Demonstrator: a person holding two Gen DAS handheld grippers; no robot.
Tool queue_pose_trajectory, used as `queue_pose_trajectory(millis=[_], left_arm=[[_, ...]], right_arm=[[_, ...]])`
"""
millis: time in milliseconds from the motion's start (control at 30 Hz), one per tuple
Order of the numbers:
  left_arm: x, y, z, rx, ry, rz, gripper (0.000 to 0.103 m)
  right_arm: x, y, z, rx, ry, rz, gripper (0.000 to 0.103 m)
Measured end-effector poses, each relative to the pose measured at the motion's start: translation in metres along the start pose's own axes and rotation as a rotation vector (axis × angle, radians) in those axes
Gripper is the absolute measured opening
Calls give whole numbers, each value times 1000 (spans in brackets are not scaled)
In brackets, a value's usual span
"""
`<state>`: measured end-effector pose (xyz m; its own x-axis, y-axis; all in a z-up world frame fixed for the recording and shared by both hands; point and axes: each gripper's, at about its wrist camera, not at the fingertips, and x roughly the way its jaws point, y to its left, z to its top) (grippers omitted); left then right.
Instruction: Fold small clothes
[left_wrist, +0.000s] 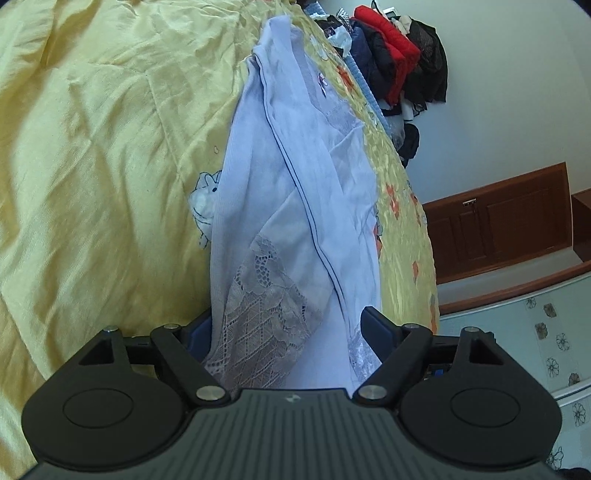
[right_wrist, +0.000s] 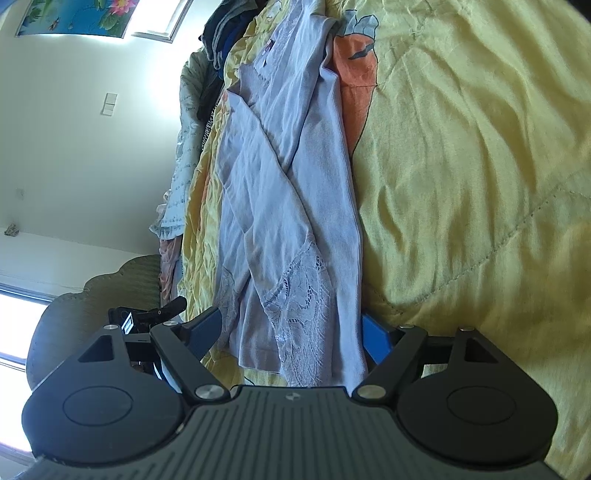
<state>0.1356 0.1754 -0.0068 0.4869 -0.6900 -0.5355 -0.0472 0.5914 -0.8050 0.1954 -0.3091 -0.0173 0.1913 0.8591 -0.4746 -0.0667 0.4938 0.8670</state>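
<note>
A yellow quilt with printed cartoon figures and orange flowers covers the bed in both wrist views, rumpled and creased across its whole width. On it lies a pale lavender top, long and narrow, with lace panels near its closer end and its fabric folded over itself; it stretches along the quilt close to the bed's edge, where the floral border shows. In the right wrist view the same lavender top lies between the quilt's plain yellow field and its crumpled edge. A heap of dark, red and black clothes sits at the far end of the bed, beside a pale wall and a brown wooden cabinet. The left gripper straddles the lace end of the top, fingers apart, the cloth lying between them; whether the pads press it cannot be told. The right gripper straddles the top's near hem in the same way, fingers spread wide on either side of the cloth
</note>
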Motion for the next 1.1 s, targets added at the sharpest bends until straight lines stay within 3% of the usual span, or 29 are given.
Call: queue_pose_trajectory(millis=[100,167,233,433,467,533,567,600,633,667,700,867,1100], left_arm=[[-5,0,-3,13,9,36,69],[-7,2,-4,24,9,69,48],[-8,5,-4,22,8,100,34],[-6,-4,-5,77,19,135,33],[-5,-7,-5,92,18,159,27],[-2,-12,-6,128,18,212,15],[-2,-12,-7,131,18,218,13],[-2,-11,-6,128,20,214,13],[-3,-10,-6,124,21,212,13],[-3,-9,-6,122,20,211,11],[-4,-9,-6,120,21,211,10],[-8,-18,-7,131,9,198,5],[-18,-40,20,76,-19,70,5]], right_arm=[[0,0,-1,-1,7,-3,84],[0,0,-1,-4,13,-3,84],[0,0,-1,-6,13,0,84],[1,0,-2,7,7,2,84],[2,0,-3,16,11,7,83],[6,-4,-3,52,31,6,59],[8,-7,-4,70,40,-3,51],[11,-10,-4,84,52,-16,30],[14,-13,-5,95,61,-37,21],[15,-16,-7,100,56,-47,22],[16,-19,-9,103,51,-42,9],[9,-14,-16,95,11,-19,7],[-5,-5,8,181,-11,108,7]])
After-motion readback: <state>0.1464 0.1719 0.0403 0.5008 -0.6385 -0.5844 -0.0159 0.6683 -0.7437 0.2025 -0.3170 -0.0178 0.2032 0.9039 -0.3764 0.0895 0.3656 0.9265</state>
